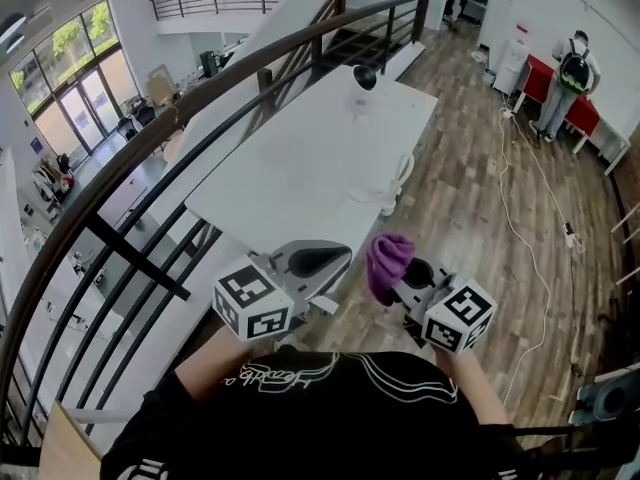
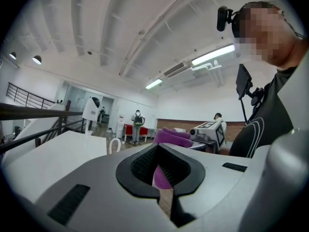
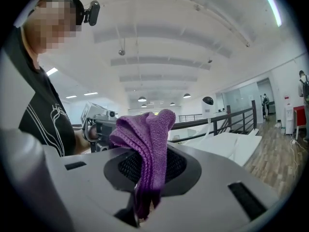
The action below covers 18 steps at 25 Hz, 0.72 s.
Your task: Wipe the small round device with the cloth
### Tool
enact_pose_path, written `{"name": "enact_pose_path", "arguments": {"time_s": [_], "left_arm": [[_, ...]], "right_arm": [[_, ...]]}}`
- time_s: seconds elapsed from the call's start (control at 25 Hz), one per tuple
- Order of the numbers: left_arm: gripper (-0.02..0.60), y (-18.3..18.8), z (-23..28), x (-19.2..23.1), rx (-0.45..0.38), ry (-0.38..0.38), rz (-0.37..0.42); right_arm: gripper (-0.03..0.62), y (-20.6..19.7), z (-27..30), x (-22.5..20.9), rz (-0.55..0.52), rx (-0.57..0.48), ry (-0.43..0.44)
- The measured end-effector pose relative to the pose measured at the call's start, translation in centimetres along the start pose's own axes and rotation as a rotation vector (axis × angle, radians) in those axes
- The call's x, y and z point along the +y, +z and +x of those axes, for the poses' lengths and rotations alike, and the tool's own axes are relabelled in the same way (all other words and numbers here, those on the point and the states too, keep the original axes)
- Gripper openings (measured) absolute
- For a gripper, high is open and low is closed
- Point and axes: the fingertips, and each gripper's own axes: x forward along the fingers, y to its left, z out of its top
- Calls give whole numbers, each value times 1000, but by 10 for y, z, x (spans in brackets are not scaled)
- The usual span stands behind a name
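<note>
Left gripper [image 1: 318, 261]: I have its jaws shut together with nothing pinched between them. The purple showing through its slot is the cloth in the other gripper, beyond it.

Right gripper [image 1: 398, 276]: jaws clamped on the purple cloth [image 1: 388, 260]. The cloth stands up out of them in a folded bunch, and its top flops over to one side.

Position: both grippers are level and close side by side, just off the near end of the white table [image 1: 300, 168], above the wooden floor [image 1: 480, 218].

Small round device [image 1: 365, 79]: white body with a dark round face, upright at the far end of the table. It is well apart from both grippers, and the cloth is not touching it.

Other: a white loop-shaped item [image 1: 398, 180] sits at the table's right edge, between the device and the grippers. A dark railing [image 1: 150, 138] curves along the table's left side.
</note>
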Motion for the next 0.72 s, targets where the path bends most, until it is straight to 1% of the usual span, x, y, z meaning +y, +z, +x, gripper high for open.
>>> {"name": "enact_pose_path", "arguments": {"time_s": [0.12,0.4,0.56,0.72], "left_arm": [[8,-5,4,-19,-1,9,5],[8,-10,14,-39,18,24,18],[8,-7,10,-46,25,29,20],[8,-8,18,-50,35,25,24]], "right_arm": [[58,-5,-19,6,-8,-7,6],[58,-11,-41,8,15,-24,16],[58,-5,-46,13,18,-37,10],[58,-5,-55,12,11,-39,13]]}}
